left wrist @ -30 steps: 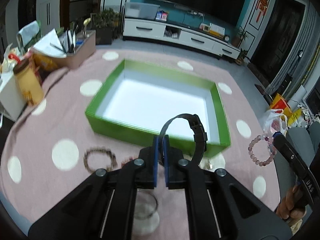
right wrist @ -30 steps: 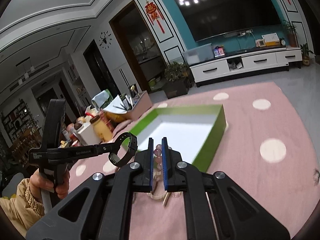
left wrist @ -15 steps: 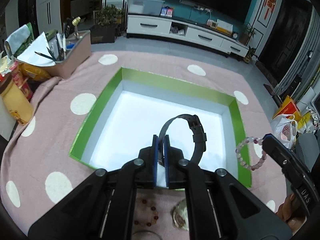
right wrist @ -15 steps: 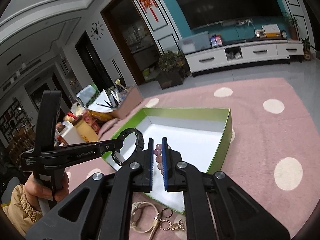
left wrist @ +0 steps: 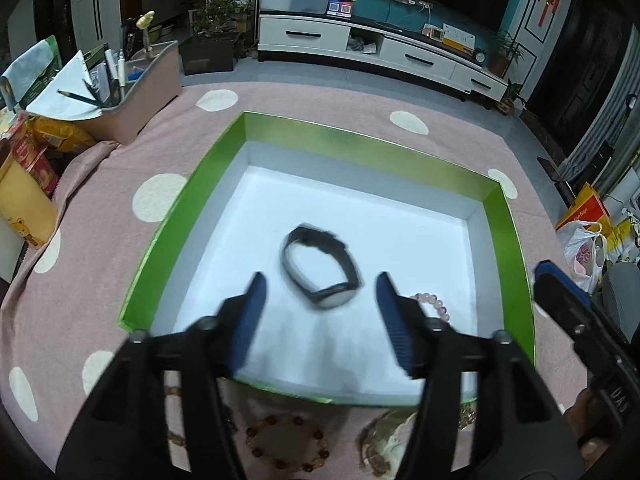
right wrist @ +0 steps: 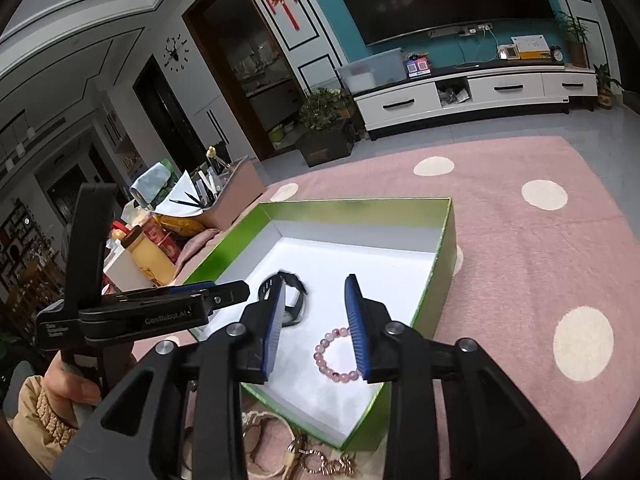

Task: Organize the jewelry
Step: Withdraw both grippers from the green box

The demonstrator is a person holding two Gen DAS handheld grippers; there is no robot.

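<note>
Watch: a black watch [left wrist: 320,268] lay on the white floor of the green box [left wrist: 360,144], about the middle, blurred as if just settling, touching no pad.
Pink bracelet: a pink bead bracelet [right wrist: 338,356] lay in the same box near its front right corner, just beside the watch but apart from it.
Left tongs: the left gripper [left wrist: 320,316] hung above the box, its jaws opening – nothing between them but air, the watch lying beyond the tips.
Right tongs: the right gripper [right wrist: 314,320] was opening too; the bracelet lay below and between its blue pads, released, not pinched.
Done so far: two pieces in the box, by the look of it.
Left to do: a dark red bead bracelet [left wrist: 286,444], a gold chain tangle [right wrist: 324,460] and other small pieces lay on the cloth in front of the box, not yet put away – most of the work seemed to remain.
Surface: a pink cloth with white dots [right wrist: 540,240] covered the table.
Beside it: a pink tray of pens and paper [left wrist: 116,92] and a yellow jar [left wrist: 22,204] at the left edge.
Room: a living room, with a white TV cabinet [left wrist: 360,44] under a dark screen on a teal wall.
</note>
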